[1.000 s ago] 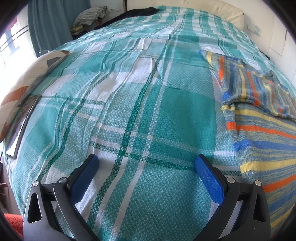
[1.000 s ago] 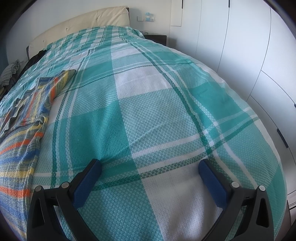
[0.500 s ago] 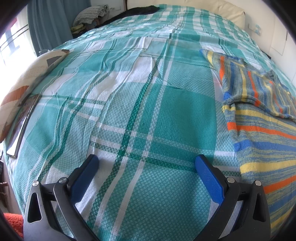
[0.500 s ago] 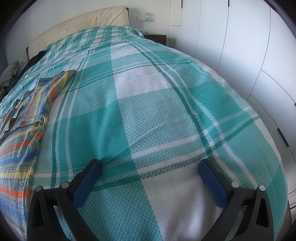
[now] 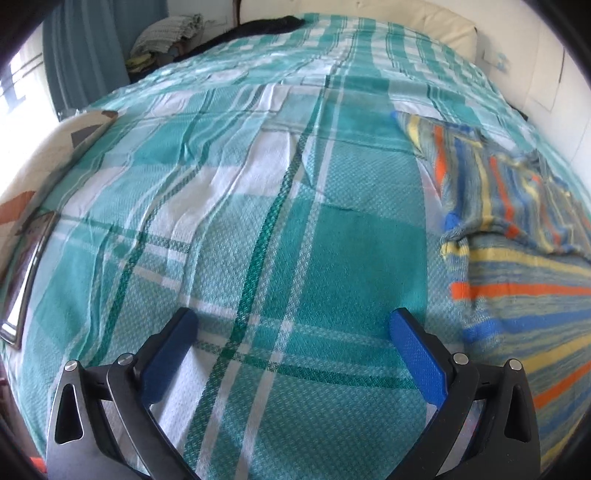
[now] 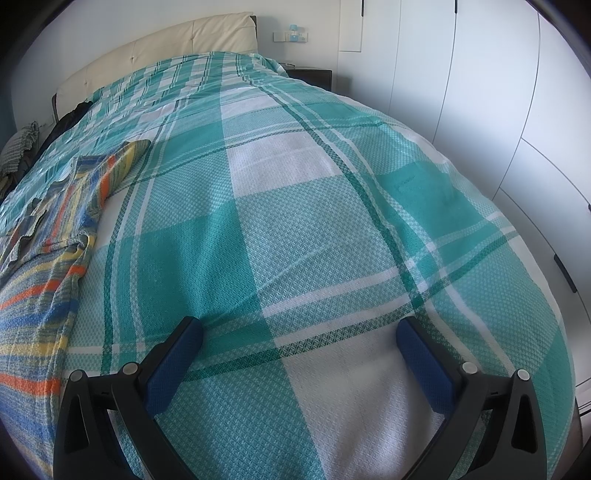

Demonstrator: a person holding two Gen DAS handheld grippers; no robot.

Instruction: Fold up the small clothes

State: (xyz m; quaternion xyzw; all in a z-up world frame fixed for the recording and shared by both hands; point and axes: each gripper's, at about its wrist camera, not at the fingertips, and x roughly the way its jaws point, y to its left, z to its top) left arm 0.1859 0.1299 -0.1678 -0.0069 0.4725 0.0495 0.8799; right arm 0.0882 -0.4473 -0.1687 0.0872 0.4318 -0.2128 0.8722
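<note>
A bedroom: a wide bed under a teal-and-white checked bedspread (image 5: 280, 229) fills both views, with a cream headboard (image 6: 155, 48) at the far end and white wardrobe doors (image 6: 480, 92) off to the right gripper's right. Far ahead of the left gripper, to its left, a heap of other clothes (image 5: 166, 33) sits past the bed's corner, and a patterned cushion (image 5: 40, 162) lies at the bed's left edge.

The left gripper (image 5: 291, 332) hangs low over bare bedspread, its blue pads spread wide with nothing between them. The right gripper (image 6: 299, 336) does the same, jaws fully apart and empty.

The task's thing, a striped knit garment (image 5: 517, 258) in blue, yellow and orange, lies flat on the bedspread between the two tools: just to the right of the left gripper, and to the left of the right gripper (image 6: 40, 266). Its sleeve reaches away toward the headboard, with a rumpled collar area further in.

Against the views from a second ago, very little has changed. The left view has tipped slightly and gone a little blurred on the garment, which suggests a small start of motion; the right view matches almost exactly. The garment has not shifted. So folding has not yet begun, and the likely next move is for each gripper to swing inward to an edge of the garment.
</note>
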